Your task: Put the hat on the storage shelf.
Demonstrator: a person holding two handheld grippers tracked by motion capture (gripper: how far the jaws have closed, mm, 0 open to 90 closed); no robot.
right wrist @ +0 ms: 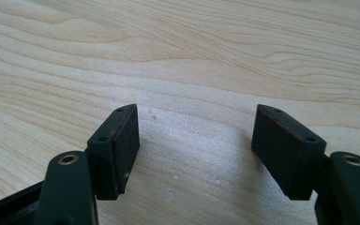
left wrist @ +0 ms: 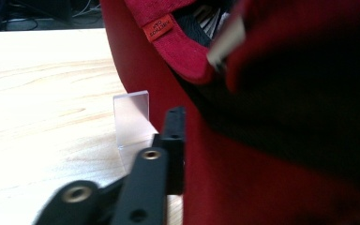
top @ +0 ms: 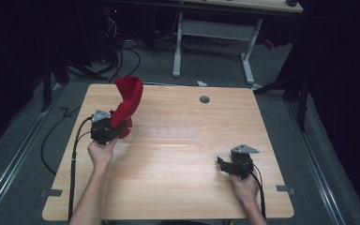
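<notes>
red cap (top: pixel 127 101) held up at left of frame by left gripper (top: pixel 115 125), jaws clamped on it.
right gripper (top: pixel 226 165) noted lower right, jaws wide apart, nothing held.

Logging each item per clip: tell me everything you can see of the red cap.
The red cap looks like woven or corduroy-like fabric, with a darker lining and a small red sewn-on tag; its lettering is too small to read. The left gripper is shut on it and holds it up over the left part of the wooden table, one end rising and curling above the gripper, the lower end down near the tabletop. In the left gripper view a clear plastic piece stands just behind it.
</notes>
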